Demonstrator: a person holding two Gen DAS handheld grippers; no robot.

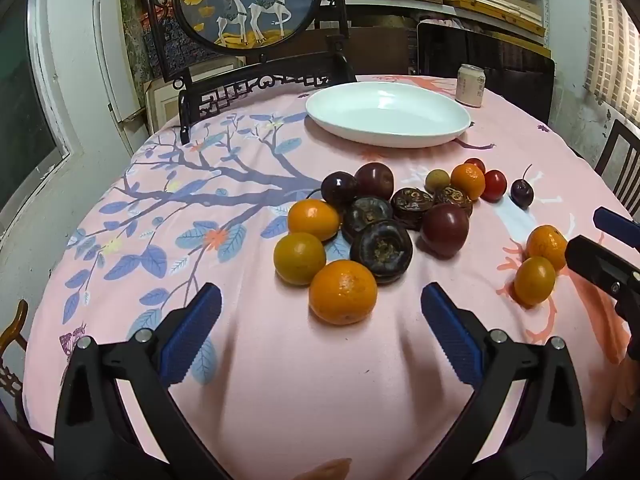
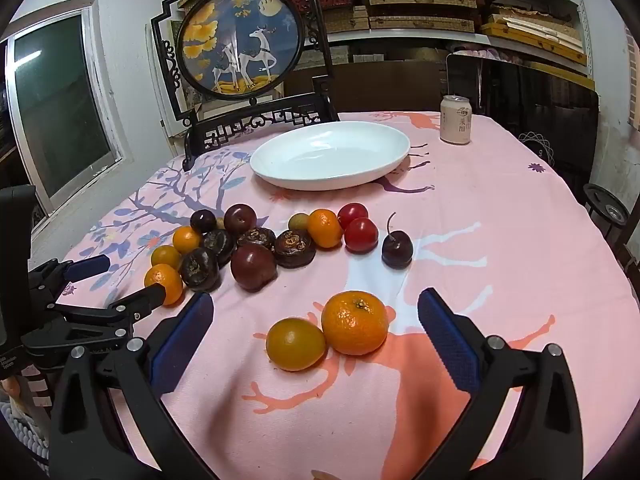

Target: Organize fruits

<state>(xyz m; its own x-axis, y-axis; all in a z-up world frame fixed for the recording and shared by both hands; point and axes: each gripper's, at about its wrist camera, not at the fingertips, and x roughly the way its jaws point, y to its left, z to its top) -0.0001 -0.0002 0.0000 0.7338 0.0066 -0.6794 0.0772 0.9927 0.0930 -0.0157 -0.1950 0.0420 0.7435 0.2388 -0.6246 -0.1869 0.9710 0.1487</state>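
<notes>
A pile of fruit lies on the pink cloth: oranges, dark plums, brown water chestnuts, red tomatoes and a cherry. In the left wrist view my left gripper is open and empty, just short of the nearest orange. In the right wrist view my right gripper is open and empty, its fingers either side of an orange and a yellower one. These two also show in the left wrist view, the orange and the yellower one. A white oval plate lies empty beyond the pile.
A drink can stands at the far right of the table. A dark-framed deer screen stands behind the plate. Chairs ring the table. My left gripper shows at the left of the right wrist view.
</notes>
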